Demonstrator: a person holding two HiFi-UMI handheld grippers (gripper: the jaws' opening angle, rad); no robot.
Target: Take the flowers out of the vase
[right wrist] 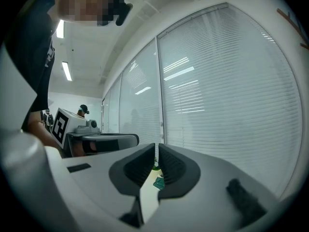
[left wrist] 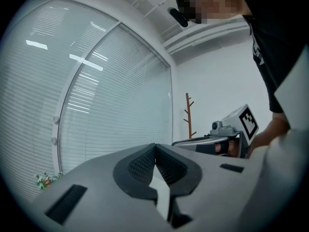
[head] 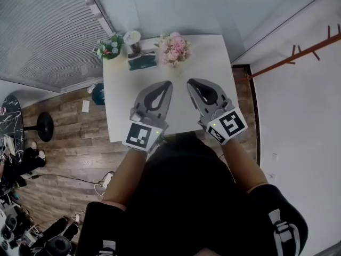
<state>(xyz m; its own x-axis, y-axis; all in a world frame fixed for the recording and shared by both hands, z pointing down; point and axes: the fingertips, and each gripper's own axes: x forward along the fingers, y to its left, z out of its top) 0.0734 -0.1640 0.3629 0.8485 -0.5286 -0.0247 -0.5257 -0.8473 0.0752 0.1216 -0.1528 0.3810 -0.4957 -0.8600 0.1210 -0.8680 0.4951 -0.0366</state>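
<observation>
At the far edge of the white table [head: 213,57], the pink flowers [head: 173,48] stand untouched, their vase hidden under the blooms. Nearer, the left gripper [head: 167,85] and right gripper [head: 191,82] hover side by side, each with jaws pressed together on nothing. The approach seems to be the step in hand; next, one gripper must spread its jaws and reach the stems.

There's the bunch of pale pink and cream flowers [head: 173,48]: 1 rounded cluster seen from above, blooms facing up. It stands near the far edge of the white desk [head: 210,63], roughly midway along it. The vase beneath is hidden by the blooms.
</observation>
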